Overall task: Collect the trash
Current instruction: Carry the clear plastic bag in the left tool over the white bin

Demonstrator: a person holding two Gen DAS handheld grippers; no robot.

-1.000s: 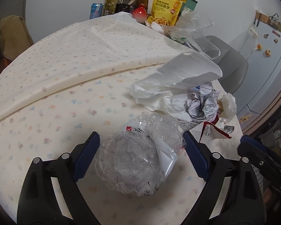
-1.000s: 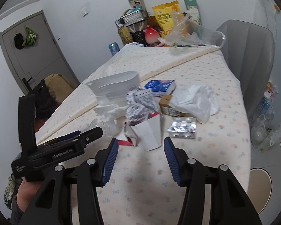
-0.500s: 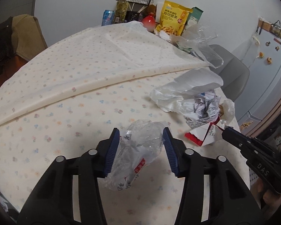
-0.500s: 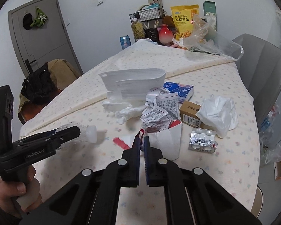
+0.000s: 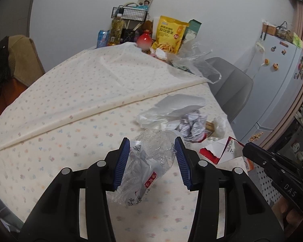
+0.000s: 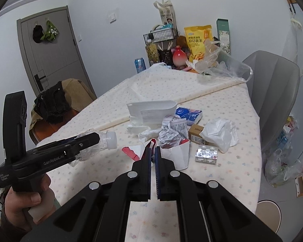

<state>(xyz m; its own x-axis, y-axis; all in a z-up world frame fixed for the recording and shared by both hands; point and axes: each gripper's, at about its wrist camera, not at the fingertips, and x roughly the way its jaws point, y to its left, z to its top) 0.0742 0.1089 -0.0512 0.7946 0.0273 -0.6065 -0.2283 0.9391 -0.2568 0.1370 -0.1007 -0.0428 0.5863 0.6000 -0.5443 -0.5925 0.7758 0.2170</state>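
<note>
My left gripper [image 5: 151,157] is shut on a crushed clear plastic bottle [image 5: 149,161] and holds it above the table; its white cap [image 6: 111,140] shows in the right wrist view. My right gripper [image 6: 153,155] is shut on the torn edge of a red and white carton [image 6: 171,153], which also shows in the left wrist view [image 5: 222,149]. Behind lie crumpled paper [image 6: 171,129], white tissue [image 6: 220,134], a blister pack [image 6: 206,155], a small brown box [image 6: 196,133], a blue packet [image 6: 188,114] and a white paper sleeve [image 6: 151,109].
The table has a dotted cream cloth [image 5: 60,104] with a folded ridge. At the far end stand a yellow snack bag [image 6: 198,40], a can [image 6: 140,64], a bottle and a clear plastic bag [image 6: 222,66]. A grey chair [image 6: 272,92] stands to the right, a trash bag [image 6: 278,167] on the floor.
My left gripper closed on the crushed bottle and lifted it off the table. My right gripper closed on the carton's torn edge and has raised it slightly.
</note>
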